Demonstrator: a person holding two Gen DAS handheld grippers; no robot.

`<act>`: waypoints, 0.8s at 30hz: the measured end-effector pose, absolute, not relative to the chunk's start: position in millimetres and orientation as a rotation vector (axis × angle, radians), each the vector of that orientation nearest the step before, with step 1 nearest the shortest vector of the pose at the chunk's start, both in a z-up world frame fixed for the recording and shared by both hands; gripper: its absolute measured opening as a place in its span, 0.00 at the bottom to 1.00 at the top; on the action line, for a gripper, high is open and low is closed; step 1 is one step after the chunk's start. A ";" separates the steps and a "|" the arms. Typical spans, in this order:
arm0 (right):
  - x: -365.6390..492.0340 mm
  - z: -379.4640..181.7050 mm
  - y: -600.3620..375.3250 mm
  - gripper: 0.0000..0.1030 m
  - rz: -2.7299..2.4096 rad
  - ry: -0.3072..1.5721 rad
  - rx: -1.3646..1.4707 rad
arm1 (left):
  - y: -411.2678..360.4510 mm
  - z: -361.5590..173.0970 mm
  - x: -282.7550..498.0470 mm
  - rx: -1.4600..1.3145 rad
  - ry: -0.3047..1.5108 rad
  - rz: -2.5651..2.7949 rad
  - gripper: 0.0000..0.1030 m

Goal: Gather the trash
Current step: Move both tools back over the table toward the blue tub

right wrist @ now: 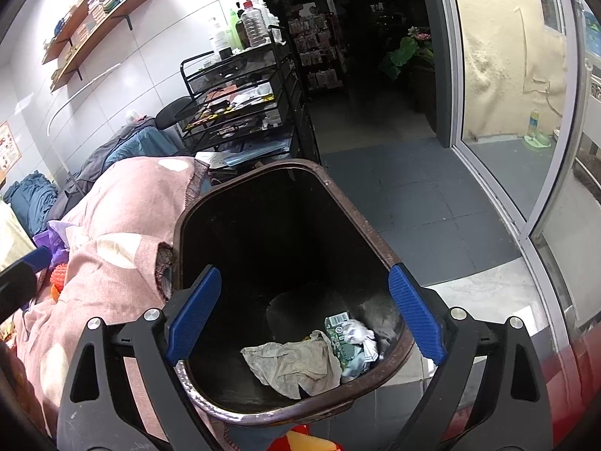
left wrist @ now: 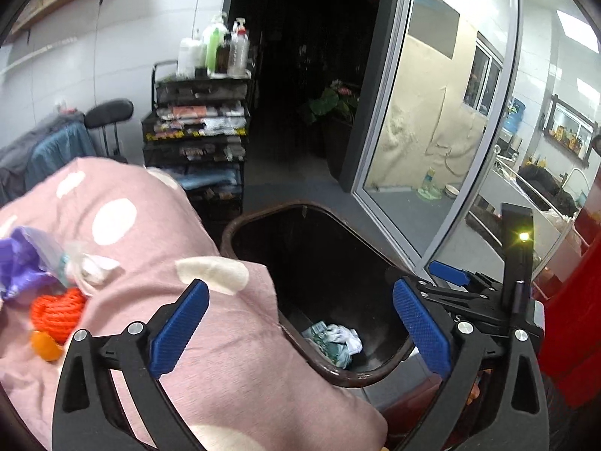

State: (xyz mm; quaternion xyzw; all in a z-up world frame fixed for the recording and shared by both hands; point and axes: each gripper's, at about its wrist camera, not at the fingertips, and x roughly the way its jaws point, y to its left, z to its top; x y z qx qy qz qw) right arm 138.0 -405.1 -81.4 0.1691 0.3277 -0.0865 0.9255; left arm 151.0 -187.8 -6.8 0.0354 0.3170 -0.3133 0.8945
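Pink spotted blanket (left wrist: 124,225) fills the left, draped right up against the bin (right wrist: 210,203) beside it. The bin sits dark and deep on the grey floor (right wrist: 413,195). Right claw (right wrist: 302,312) hangs over its mouth, jaws spread wide, gripping nothing. Left claw (left wrist: 300,323) straddles blanket and bin rim, also wide apart and bare. Down in the bin: a crumpled rag (right wrist: 296,364) and a green wrapper (right wrist: 342,334) (touching). On the blanket, purple plastic (left wrist: 18,263) and orange netting (left wrist: 56,312).
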 end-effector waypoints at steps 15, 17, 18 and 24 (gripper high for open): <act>154.0 -57.9 -337.3 0.88 -0.024 0.644 0.258 | -121.1 14.8 117.8 0.107 0.486 -0.487 0.95; 157.0 -53.7 -321.9 0.88 0.016 0.642 0.246 | -108.4 15.0 111.7 0.104 0.452 -0.444 0.95; 158.2 -52.0 -315.7 0.88 0.029 0.642 0.240 | -102.7 15.3 108.3 0.106 0.436 -0.420 0.95; 163.3 -39.0 -265.1 0.91 0.152 0.632 0.181 | -60.7 14.5 102.2 0.097 0.421 -0.333 0.95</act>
